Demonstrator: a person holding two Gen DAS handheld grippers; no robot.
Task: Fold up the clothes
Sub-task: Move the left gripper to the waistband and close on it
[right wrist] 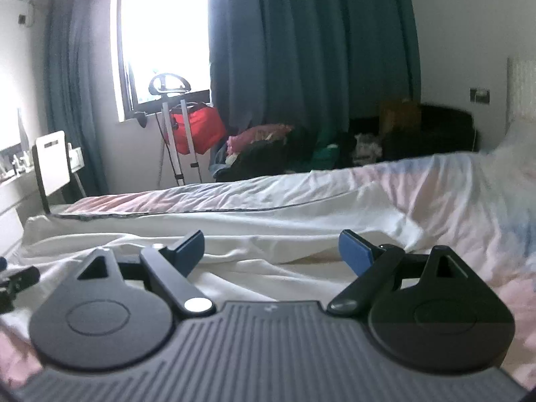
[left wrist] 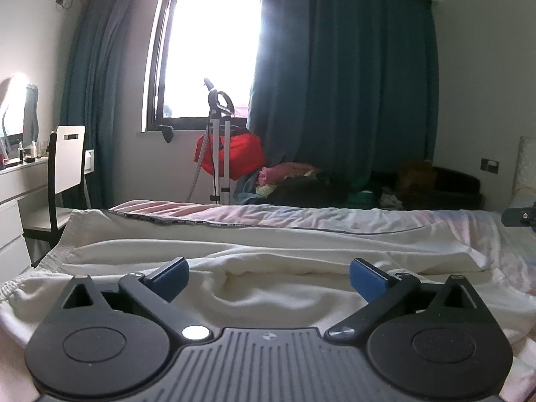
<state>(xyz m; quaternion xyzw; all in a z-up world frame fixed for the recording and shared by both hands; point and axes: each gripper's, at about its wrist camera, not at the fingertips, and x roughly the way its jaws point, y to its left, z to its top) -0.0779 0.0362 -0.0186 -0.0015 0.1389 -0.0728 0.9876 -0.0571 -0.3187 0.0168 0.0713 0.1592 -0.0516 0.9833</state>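
Far left, the white chair (left wrist: 68,157) stands at the desk (left wrist: 20,181), and just below it the elastic hem (left wrist: 50,261) of the white garment (left wrist: 268,288) bunches at the bed's left edge. My left hand-held gripper (left wrist: 268,276) sits low over that cloth with its blue pads (left wrist: 169,278) spread wide, nothing between them. The garment lies along the bed (left wrist: 368,214) in front of me, a long fold or ridge of it running across from left to right, with a soft dip right between my left pads. Whether that ridge is a fold laid on purpose or just a rumple, I cannot say; the cloth would look like this partway into folding or freshly spread out.

Moving right, my right hand-held gripper (right wrist: 271,251) is also spread wide and empty, hovering low above the same white cloth where it meets the pink and blue sheet (right wrist: 469,201). The view here is a bit smeared, so the far right end of the garment is hard to read.

My judgement: both pads are placed for taking hold of cloth. Any pinch calls for a low approach, catching the garment alone and not the sheet beneath, with both sides level so the cloth stays square.
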